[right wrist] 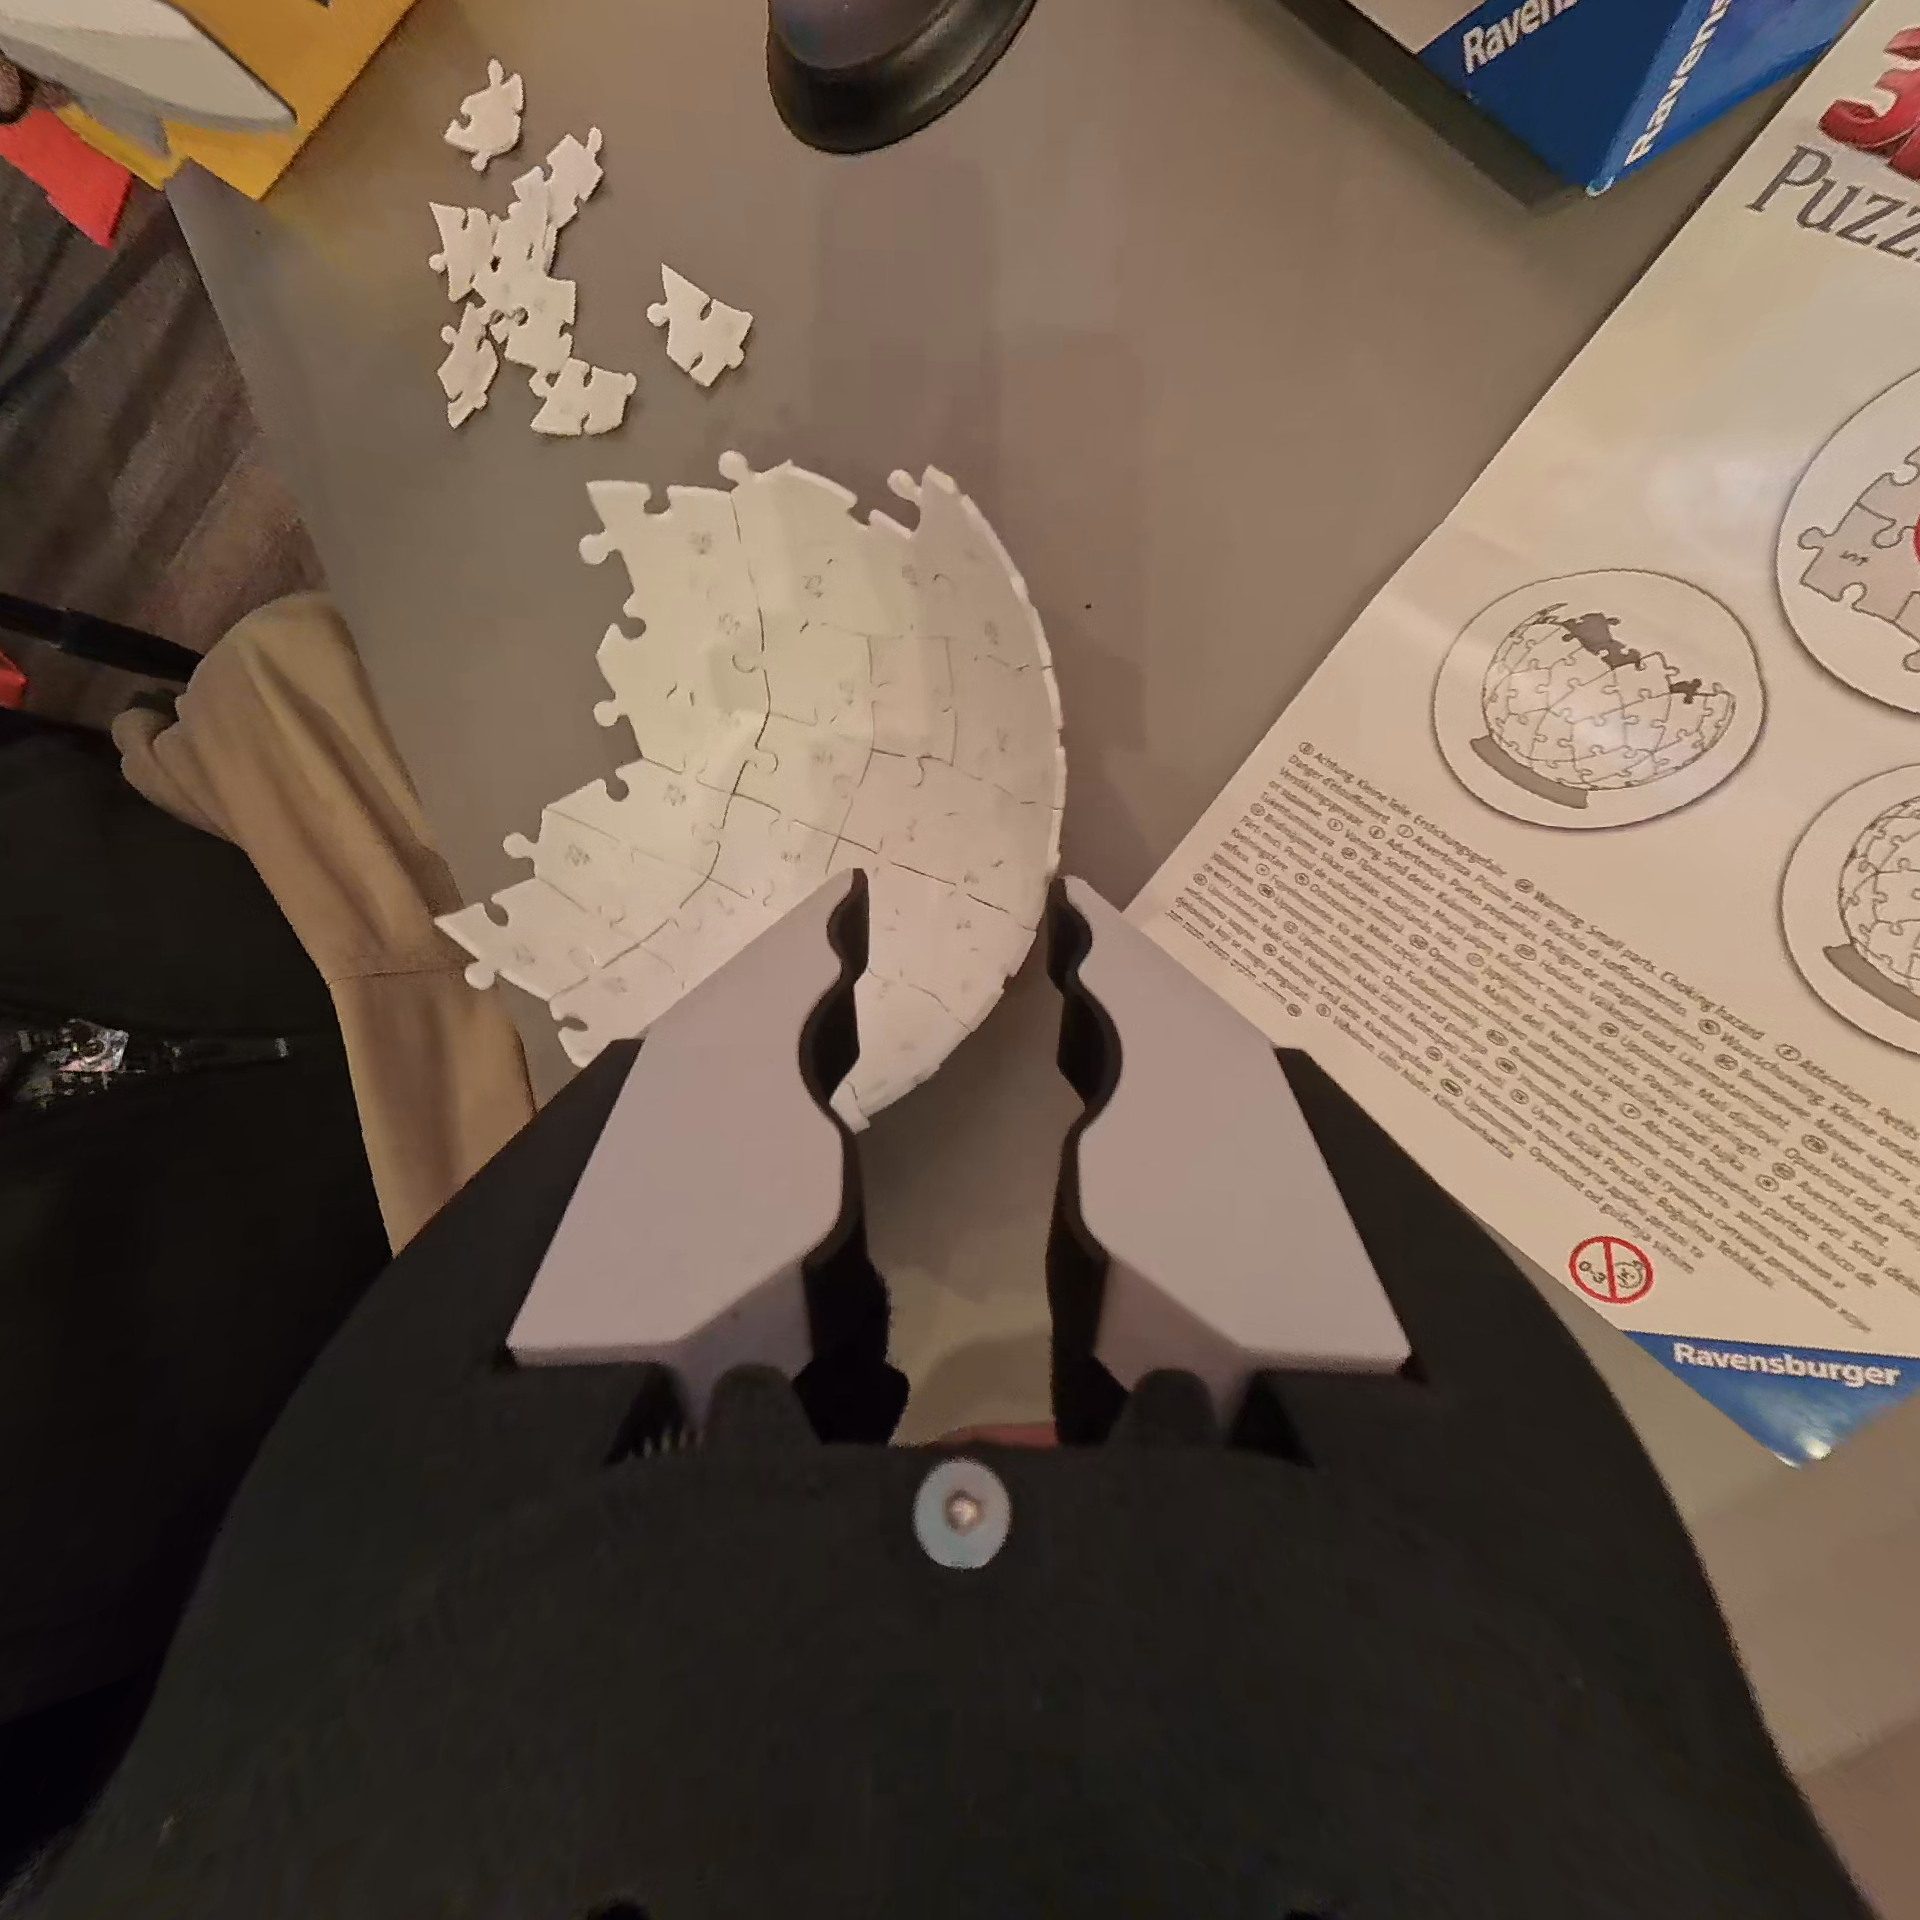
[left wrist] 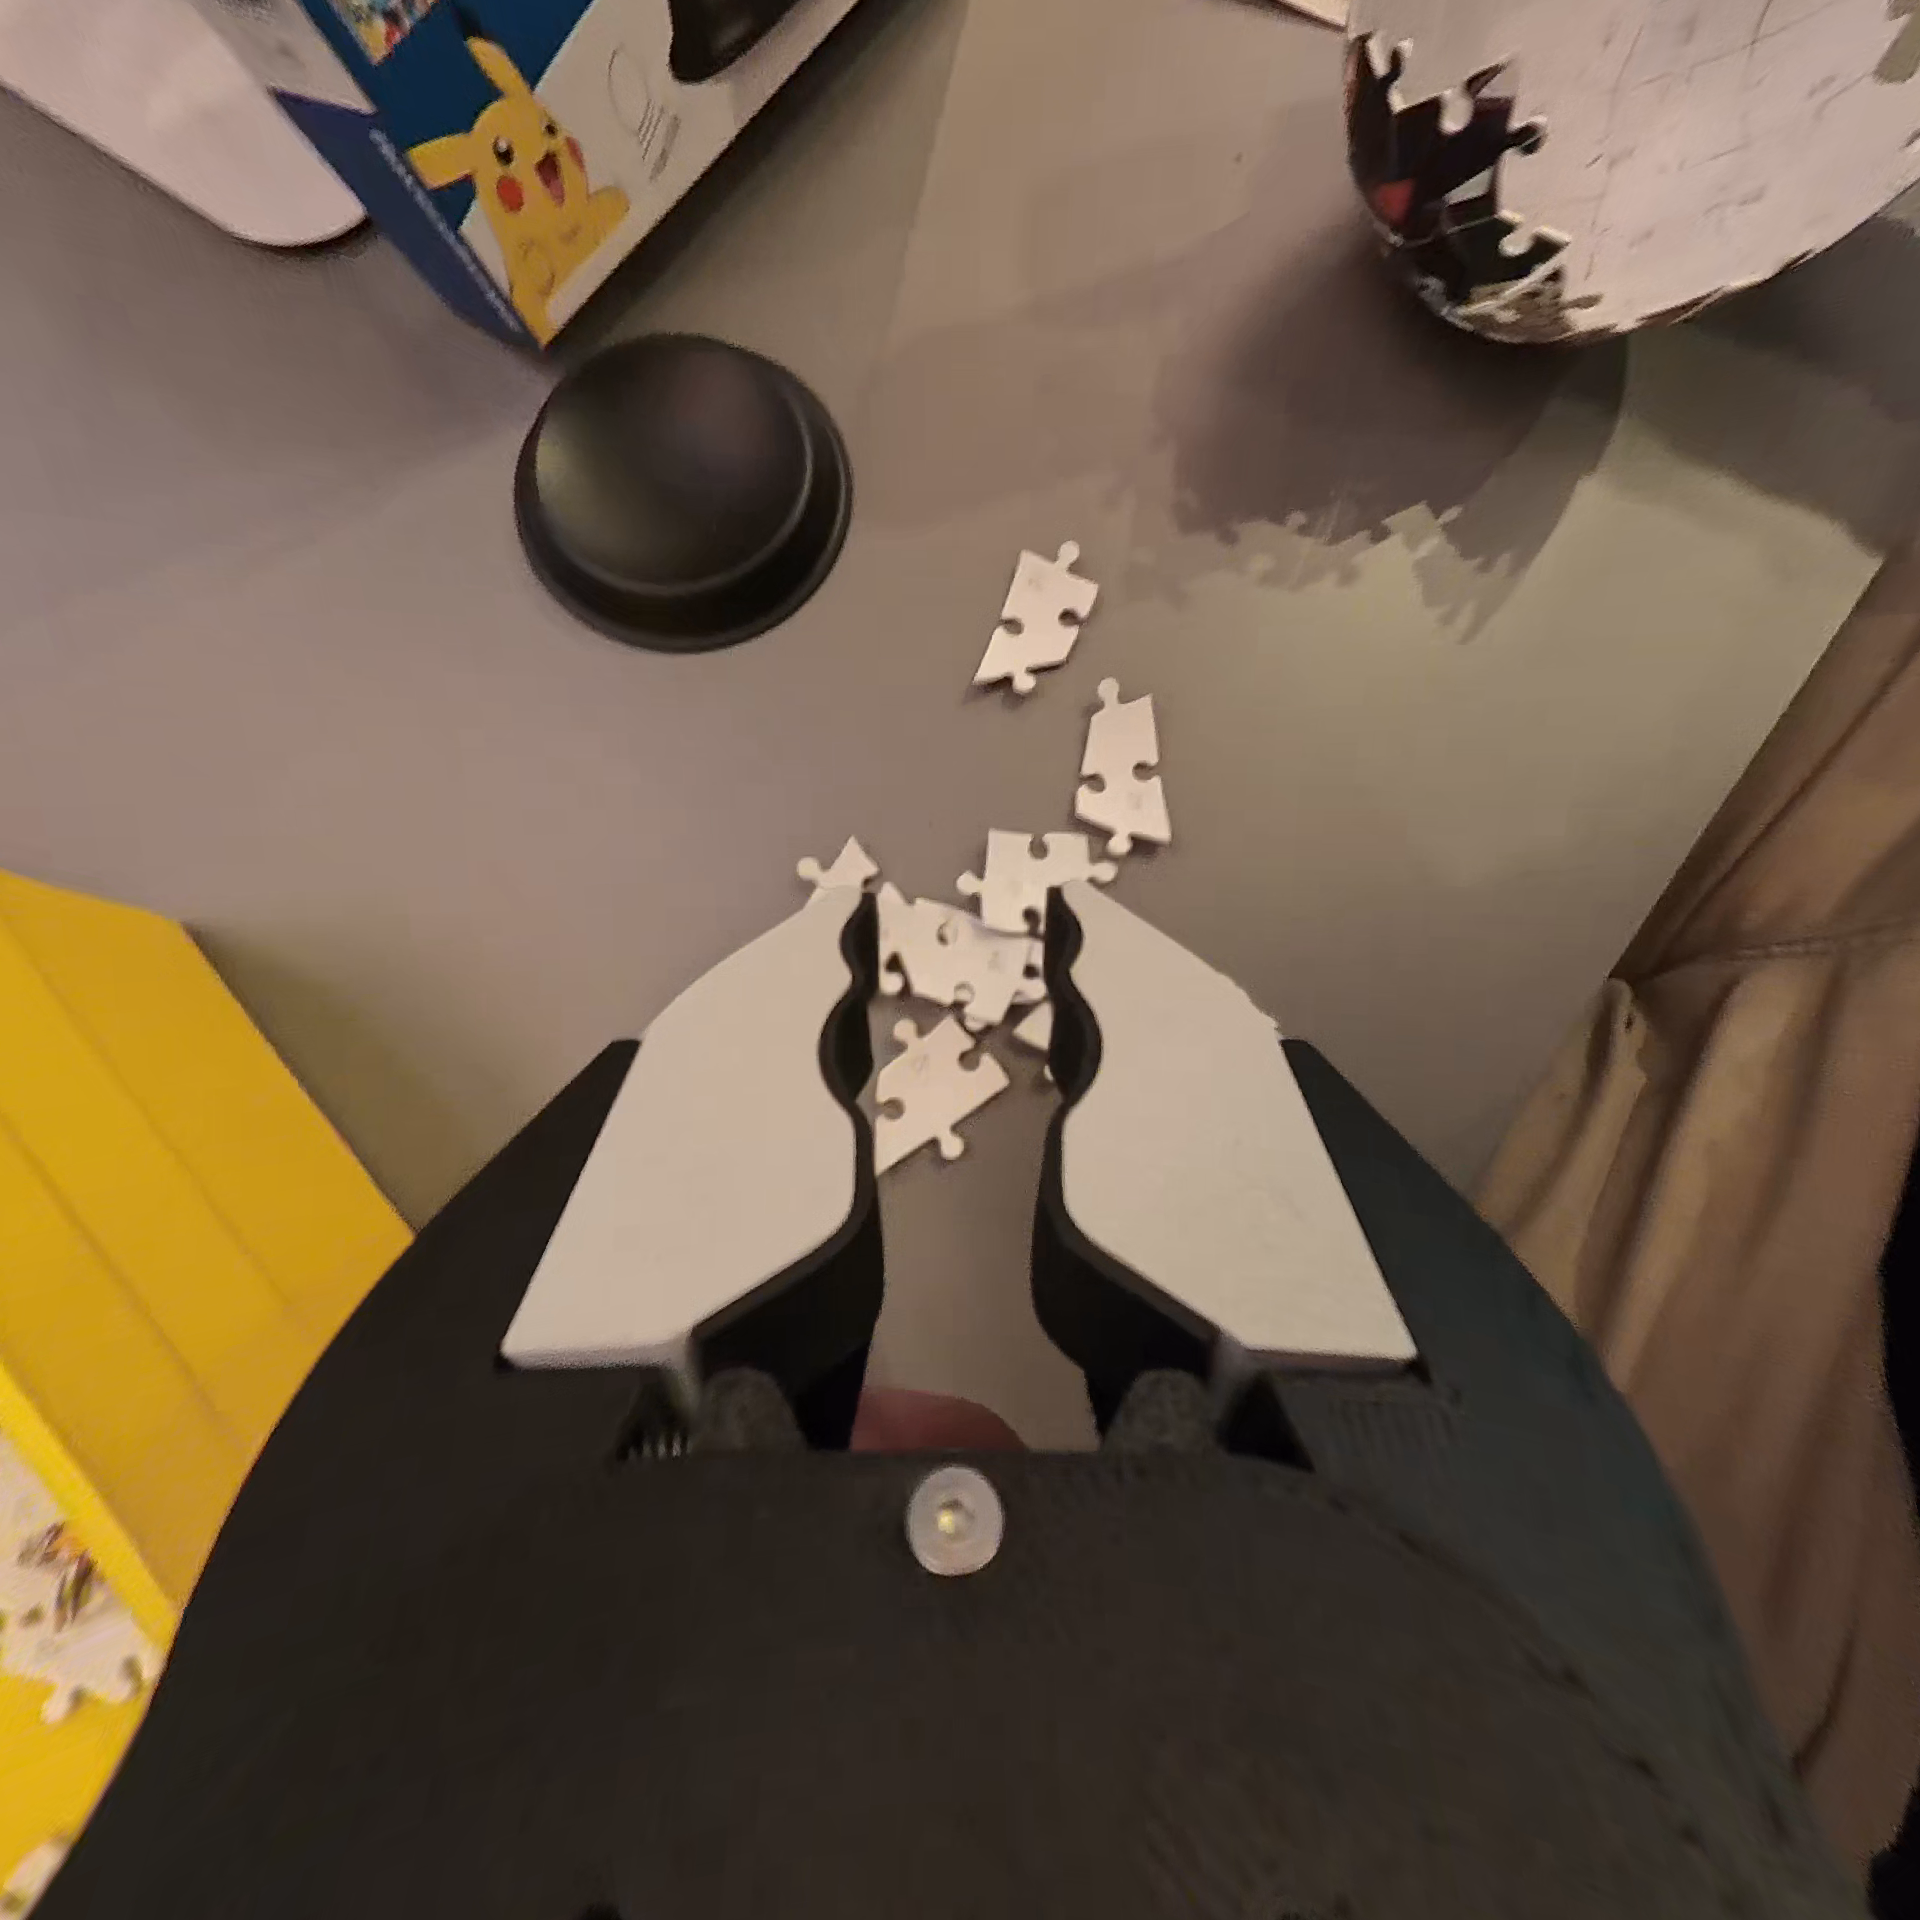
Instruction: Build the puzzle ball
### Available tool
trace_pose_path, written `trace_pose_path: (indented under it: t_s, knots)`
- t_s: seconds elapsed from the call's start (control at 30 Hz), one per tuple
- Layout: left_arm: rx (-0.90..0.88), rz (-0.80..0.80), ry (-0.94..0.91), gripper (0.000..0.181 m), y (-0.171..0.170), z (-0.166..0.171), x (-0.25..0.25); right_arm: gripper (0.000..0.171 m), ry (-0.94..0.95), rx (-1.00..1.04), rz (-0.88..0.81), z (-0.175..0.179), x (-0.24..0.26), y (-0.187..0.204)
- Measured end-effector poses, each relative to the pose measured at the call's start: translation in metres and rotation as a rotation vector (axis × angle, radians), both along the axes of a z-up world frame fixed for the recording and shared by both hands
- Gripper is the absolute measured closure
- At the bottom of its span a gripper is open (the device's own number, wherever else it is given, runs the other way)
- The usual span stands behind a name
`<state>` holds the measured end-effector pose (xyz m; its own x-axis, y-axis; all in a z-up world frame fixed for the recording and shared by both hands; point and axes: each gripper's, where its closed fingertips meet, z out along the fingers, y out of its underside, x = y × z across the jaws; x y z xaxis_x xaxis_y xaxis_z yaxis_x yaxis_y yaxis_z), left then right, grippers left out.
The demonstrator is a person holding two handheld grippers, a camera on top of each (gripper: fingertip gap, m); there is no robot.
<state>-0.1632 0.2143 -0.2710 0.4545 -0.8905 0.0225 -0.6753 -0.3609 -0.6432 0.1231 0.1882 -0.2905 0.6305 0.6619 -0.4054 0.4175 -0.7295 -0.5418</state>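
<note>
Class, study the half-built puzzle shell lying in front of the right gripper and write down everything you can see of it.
The shell is a curved bowl of interlocked white pieces, seemingly stiff plastic, showing its hollow inner side with faint marks on the pieces. Its left edge is ragged with tabs and notches; its right edge is a smooth arc. It rests tilted on the grey table. Its lower end runs between the open jaws of the right gripper; whether they touch is unclear. Loose pieces lie beyond, apart.

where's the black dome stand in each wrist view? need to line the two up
Left wrist view: black dome stand sits whole, upper left of centre, beside the blue puzzle box.
Right wrist view: black dome stand at the top edge, centre, cut off by the frame.
Shared landmark: the pile of loose white pieces between the left gripper's fingertips; same pile upper left in the right view.
</note>
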Motion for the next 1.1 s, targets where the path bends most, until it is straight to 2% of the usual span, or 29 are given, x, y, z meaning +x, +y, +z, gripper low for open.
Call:
trace_pose_path:
  t_s: [0.03,0.1,0.13,0.27,0.47,0.7,0.93,1.1]
  knots:
    - [0.018,0.019,0.003,0.152,0.001,-0.001,-0.004,0.139,0.002,0.001,-0.006,0.0,-0.001,0.0]
    - [0.057,0.049,-0.008,0.177,0.002,0.002,-0.011,0.139,0.005,0.005,-0.02,0.0,-0.003,0.0]
    - [0.088,0.072,-0.022,0.181,0.005,0.006,-0.014,0.139,0.007,0.006,-0.029,0.0,-0.003,0.0]
    - [0.137,0.106,-0.026,0.181,0.002,0.01,-0.02,0.139,0.007,0.011,-0.049,-0.002,-0.007,-0.004]
    - [0.11,0.116,0.016,0.163,-0.013,0.001,-0.028,0.139,0.016,0.021,-0.081,-0.003,-0.007,-0.009]
    - [0.042,0.139,0.133,0.147,-0.034,-0.038,-0.039,0.138,0.024,0.034,-0.091,-0.002,-0.009,-0.015]
    - [0.075,0.254,0.199,0.141,-0.014,-0.054,-0.052,0.138,0.048,0.041,-0.092,-0.001,-0.009,-0.014]
    - [0.129,0.278,0.164,0.142,0.0,-0.047,-0.047,0.137,0.052,0.039,-0.08,-0.003,-0.01,-0.015]
